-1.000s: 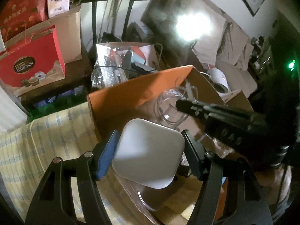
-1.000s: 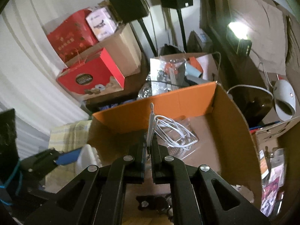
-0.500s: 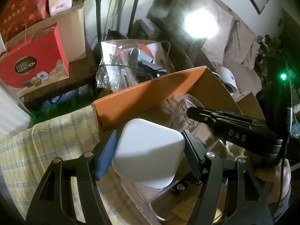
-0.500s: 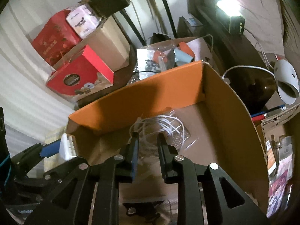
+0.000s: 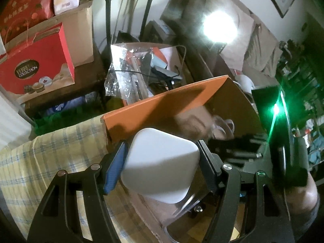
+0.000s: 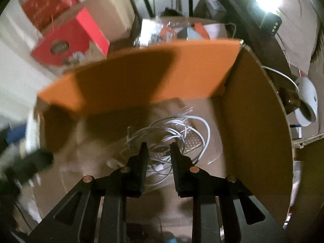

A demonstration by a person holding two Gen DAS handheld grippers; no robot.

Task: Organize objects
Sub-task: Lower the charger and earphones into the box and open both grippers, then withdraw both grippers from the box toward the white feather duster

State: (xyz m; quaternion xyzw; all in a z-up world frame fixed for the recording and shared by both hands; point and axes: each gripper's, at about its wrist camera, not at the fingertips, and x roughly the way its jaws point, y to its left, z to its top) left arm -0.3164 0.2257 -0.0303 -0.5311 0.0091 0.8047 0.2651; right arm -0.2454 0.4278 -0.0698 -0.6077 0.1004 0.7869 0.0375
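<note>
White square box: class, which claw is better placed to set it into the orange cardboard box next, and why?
Left, probably. The left claw already grips the white square box at the orange cardboard box's near wall. The right claw holds nothing, hanging open above the white cable inside.

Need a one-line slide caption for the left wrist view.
Left gripper clamps a rounded white plastic box beside the orange-flapped cardboard box.
</note>
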